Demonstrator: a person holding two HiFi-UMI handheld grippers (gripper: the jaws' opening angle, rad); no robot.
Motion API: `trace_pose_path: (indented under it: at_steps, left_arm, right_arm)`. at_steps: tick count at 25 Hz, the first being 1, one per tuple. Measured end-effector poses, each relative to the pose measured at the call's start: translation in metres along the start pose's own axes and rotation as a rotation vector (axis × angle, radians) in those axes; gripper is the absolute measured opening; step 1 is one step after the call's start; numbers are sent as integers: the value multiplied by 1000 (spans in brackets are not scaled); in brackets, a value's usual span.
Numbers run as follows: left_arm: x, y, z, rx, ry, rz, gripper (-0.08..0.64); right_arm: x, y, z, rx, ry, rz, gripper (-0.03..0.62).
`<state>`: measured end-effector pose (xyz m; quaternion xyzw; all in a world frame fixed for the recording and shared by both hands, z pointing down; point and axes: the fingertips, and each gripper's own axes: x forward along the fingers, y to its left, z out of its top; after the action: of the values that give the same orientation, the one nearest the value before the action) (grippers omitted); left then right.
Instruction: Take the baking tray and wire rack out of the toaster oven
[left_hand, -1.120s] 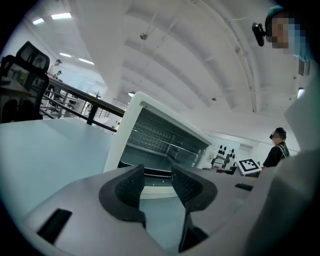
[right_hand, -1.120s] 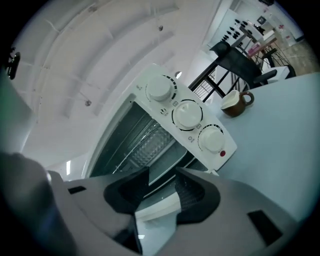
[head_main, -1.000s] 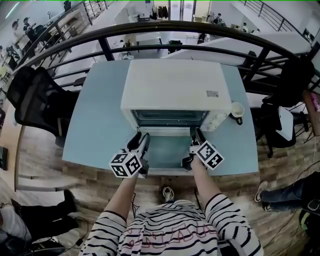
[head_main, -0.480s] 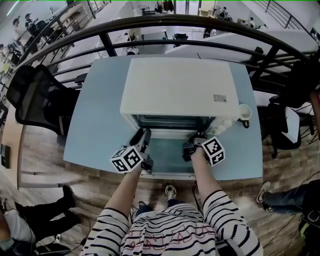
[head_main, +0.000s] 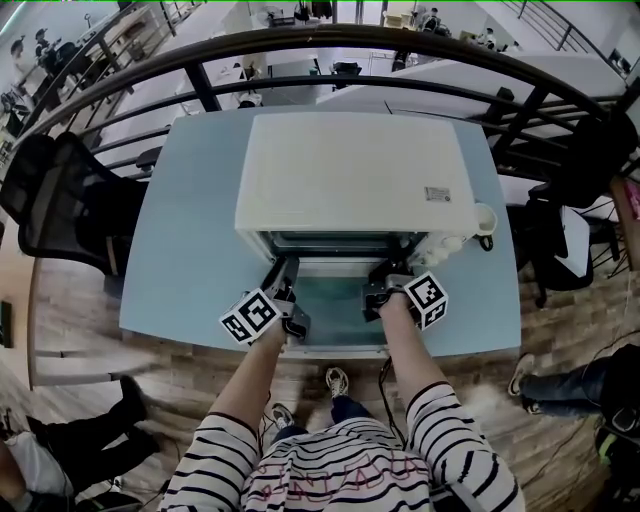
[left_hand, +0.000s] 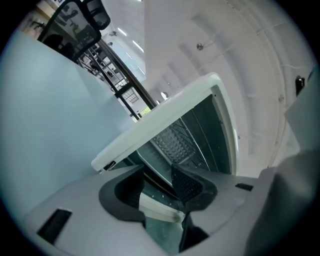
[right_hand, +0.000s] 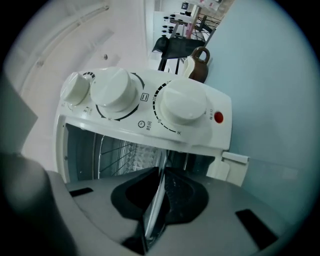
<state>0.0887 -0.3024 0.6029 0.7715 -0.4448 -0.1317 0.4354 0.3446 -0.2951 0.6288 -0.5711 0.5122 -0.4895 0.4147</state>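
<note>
- Head view: above the bench's (head_main: 200, 250) near edge, steeply down on the toaster oven (head_main: 350, 170).
- Both gripper views: close, facing its open cavity, which they share.

The toaster oven (head_main: 355, 175) stands on the table (head_main: 190, 250) straight ahead of both grippers; its open door (head_main: 335, 312) lies flat beneath and between them; the left gripper (head_main: 284, 270) is at the mouth's left end, the right gripper (head_main: 385, 275) at its right end; the right gripper's jaws, just closing, pinch the baking tray (right_hand: 157, 196) by its rim; the wire rack (right_hand: 107, 155) sits inside, beyond that rim; a mug (head_main: 482, 220) stands further right, beside the oven.
</note>
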Motion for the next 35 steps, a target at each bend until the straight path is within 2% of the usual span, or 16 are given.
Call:
trace_pose_path:
  at_steps: [6, 10, 16, 17, 19, 20, 26, 35]
  left_arm:
    - [5, 6, 1, -108, -11, 17, 156]
    - [7, 10, -4, -229, -21, 39, 160]
    - [-2, 16, -14, -368, -49, 59, 160]
    - [-6, 18, -15, -382, -53, 67, 159]
    - [-13, 21, -18, -410, -54, 76, 97]
    - [-16, 21, -20, -423, -52, 75, 91]
    - [-37, 16, -27, -497, -48, 52, 78]
    - [-76, 1, -35, -526, -23, 2, 77]
  right_arm:
    - [-18, -2, -5, 64, 12, -3, 49]
    - [-30, -5, -4, 116, 14, -19, 46]
    - [-54, -8, -8, 124, 23, -28, 46]
    - [-57, -7, -9, 122, 25, -27, 46]
    - [-63, -5, -10, 117, 28, -24, 46]
    - [-66, -4, -10, 116, 28, -24, 46]
    - [-91, -2, -15, 109, 30, -21, 44]
    - [-134, 9, -23, 95, 5, -6, 41]
